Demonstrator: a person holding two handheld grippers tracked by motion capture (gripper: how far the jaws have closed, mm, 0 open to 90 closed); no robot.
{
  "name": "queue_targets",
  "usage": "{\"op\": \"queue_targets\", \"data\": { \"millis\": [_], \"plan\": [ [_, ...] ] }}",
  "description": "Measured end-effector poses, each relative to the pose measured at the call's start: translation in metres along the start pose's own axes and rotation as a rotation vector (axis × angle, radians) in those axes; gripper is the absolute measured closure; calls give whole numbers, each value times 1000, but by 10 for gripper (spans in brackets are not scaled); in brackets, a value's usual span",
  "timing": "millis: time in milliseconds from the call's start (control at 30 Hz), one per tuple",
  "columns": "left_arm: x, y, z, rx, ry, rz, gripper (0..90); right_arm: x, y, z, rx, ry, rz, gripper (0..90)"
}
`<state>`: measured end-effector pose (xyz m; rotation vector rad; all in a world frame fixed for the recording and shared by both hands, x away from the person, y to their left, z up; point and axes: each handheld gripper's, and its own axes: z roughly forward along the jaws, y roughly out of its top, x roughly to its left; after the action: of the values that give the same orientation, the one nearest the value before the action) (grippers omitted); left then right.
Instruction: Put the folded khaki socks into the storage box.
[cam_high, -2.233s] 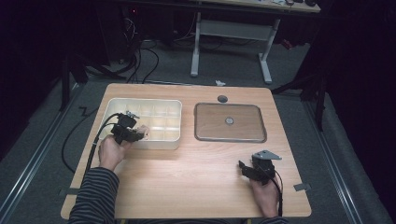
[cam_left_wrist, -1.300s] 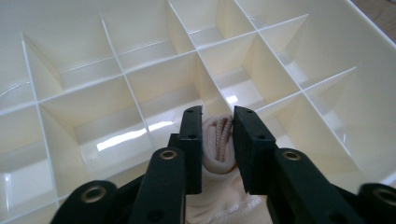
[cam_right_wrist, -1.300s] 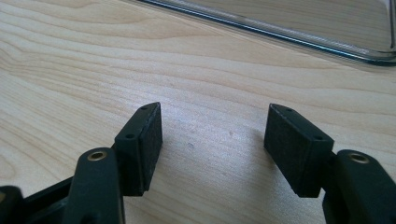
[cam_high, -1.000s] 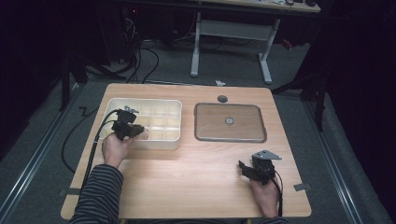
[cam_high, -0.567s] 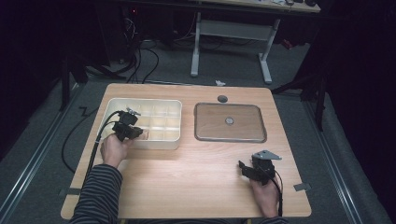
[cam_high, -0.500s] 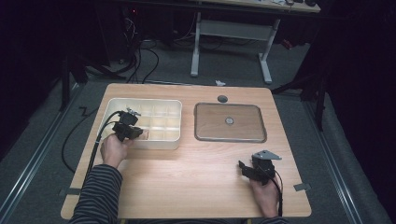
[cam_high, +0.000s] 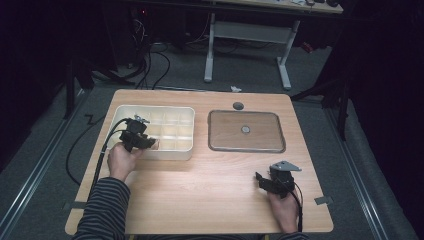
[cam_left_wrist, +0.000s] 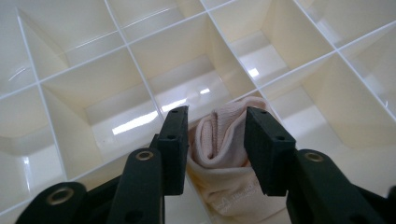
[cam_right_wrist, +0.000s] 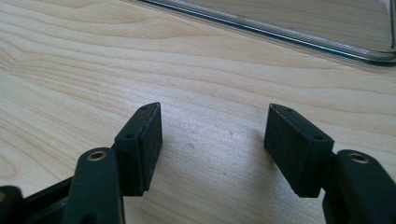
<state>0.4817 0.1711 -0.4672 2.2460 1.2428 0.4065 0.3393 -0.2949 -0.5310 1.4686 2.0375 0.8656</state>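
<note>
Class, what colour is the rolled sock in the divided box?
Pale pink sock, best in the left gripper view.

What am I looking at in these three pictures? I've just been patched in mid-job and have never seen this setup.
There is no robot arm here: a person at a wooden table holds a hand-held gripper in each hand. The high view looks down from above the person's side. The other two pictures come from cameras riding on the grippers, looking along their black jaws.

On the table lie a cream divided tray at the left and a clear flat lid at the right.

The left hand-held gripper hangs over the tray. A pale pink folded sock sits in a compartment between its jaws, which have just been opening; the pads look to stand slightly off the cloth, so it seems released.

The right hand-held gripper rests low over bare wood near the lid's edge, jaws wide apart, holding nothing.
</note>
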Motion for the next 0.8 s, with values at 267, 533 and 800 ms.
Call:
{"op": "queue_targets", "data": {
  "millis": [267,533,800],
  "plan": [
    [3,1,-11,-35,-8,-29,536,0,0,0,1,0,2,372],
    [3,1,-17,-58,-12,-42,512,0,0,0,1,1,3,372],
    [1,-1,-22,-78,0,-56,451,0,0,0,1,1,1,370]
  ]
}}
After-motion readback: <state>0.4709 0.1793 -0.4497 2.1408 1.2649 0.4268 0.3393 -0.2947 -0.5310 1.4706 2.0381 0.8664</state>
